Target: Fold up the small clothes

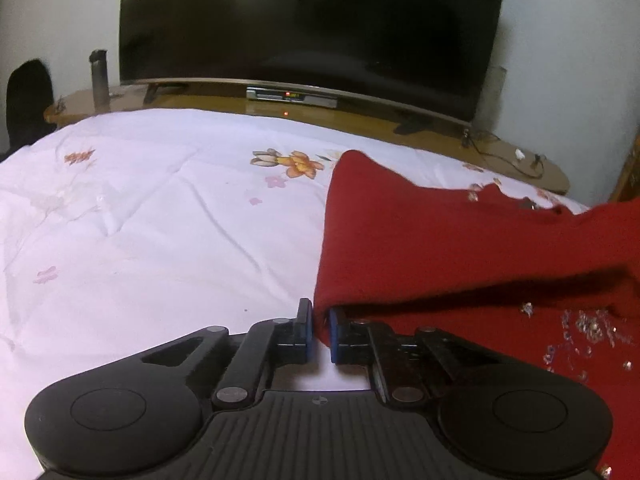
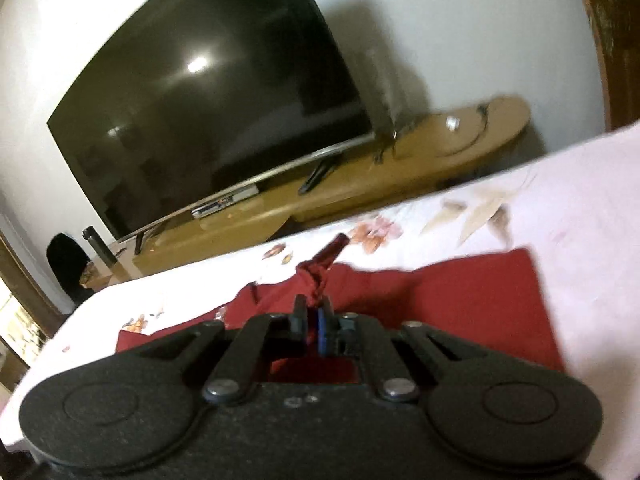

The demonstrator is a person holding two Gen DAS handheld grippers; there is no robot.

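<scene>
A small red garment (image 1: 440, 248) with sparkly trim lies on a white floral bedsheet (image 1: 160, 216). In the left wrist view my left gripper (image 1: 320, 324) is shut on the garment's left edge, with the cloth pinched between its blue pads, and a lifted fold stretches away to the right. In the right wrist view my right gripper (image 2: 314, 320) is shut on a bunched strap or corner of the red garment (image 2: 460, 296) and holds it raised above the rest of the cloth on the bedsheet (image 2: 580, 208).
A large dark TV (image 1: 312, 24) stands on a wooden stand (image 1: 360, 120) past the bed's far edge, with a set-top box (image 1: 290, 95) under it. A dark bottle (image 1: 100, 80) stands at the stand's left end. Bare sheet lies to the garment's left.
</scene>
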